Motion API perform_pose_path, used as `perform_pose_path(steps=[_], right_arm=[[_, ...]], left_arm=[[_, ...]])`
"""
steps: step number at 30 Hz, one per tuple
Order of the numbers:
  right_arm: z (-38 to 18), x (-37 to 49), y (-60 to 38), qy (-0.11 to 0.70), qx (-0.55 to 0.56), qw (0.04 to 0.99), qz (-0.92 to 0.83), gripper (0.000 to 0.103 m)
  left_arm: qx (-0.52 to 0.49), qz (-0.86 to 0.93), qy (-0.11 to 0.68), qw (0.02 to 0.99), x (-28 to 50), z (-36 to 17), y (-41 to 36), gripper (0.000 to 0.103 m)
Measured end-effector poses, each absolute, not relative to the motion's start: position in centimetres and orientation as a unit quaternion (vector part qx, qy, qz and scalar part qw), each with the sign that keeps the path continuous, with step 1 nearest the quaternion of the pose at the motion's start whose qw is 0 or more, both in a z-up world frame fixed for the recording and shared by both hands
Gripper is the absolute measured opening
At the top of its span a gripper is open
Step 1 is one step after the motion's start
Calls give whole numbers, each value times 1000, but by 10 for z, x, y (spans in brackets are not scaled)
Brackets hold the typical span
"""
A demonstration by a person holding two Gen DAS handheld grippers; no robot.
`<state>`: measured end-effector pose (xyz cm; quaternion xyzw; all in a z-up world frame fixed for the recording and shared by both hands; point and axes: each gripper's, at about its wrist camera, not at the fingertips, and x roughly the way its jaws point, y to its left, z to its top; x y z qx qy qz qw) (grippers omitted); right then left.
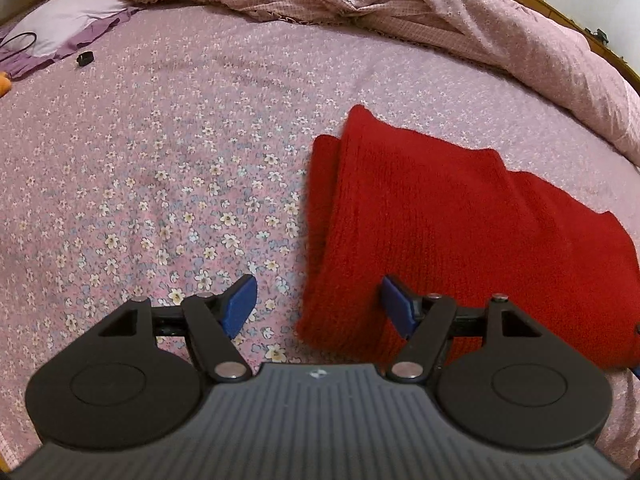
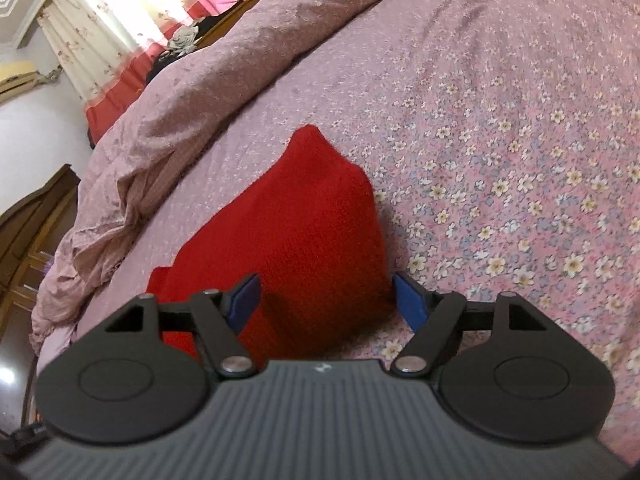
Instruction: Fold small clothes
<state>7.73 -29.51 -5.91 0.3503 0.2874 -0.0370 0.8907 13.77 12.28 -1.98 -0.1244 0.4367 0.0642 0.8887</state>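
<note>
A folded red knit garment [image 1: 440,220] lies flat on the flowered bed sheet [image 1: 160,168], its layers stacked and stepped along the far edge. My left gripper [image 1: 318,306] stands open over the garment's near left corner: one blue pad [image 1: 240,304] is above the sheet, the other over the red knit. In the right wrist view the same garment [image 2: 304,216] runs away from me to a pointed corner. My right gripper [image 2: 326,302] is open astride its near end, and neither pad presses on the cloth.
A rumpled pink quilt [image 1: 460,20] is heaped along the far side of the bed [image 2: 200,92]. A lilac pillow [image 1: 68,20] with a black hair tie and a small black object [image 1: 85,58] lie at the far left. Curtains [image 2: 120,20] and dark wooden furniture [image 2: 32,232] stand beyond the bed.
</note>
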Motion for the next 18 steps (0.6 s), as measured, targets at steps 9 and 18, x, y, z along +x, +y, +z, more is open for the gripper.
perform_pose_path(steps=[9,18], right_arm=[[-70,82,-287,284,368,885,-27,76],[-77,109,-284,256,417,872,-19,76]], left_arm=[[-123,63,439,888,139,-27,121,77],[-130,63,441,886,141,-30,122,79]])
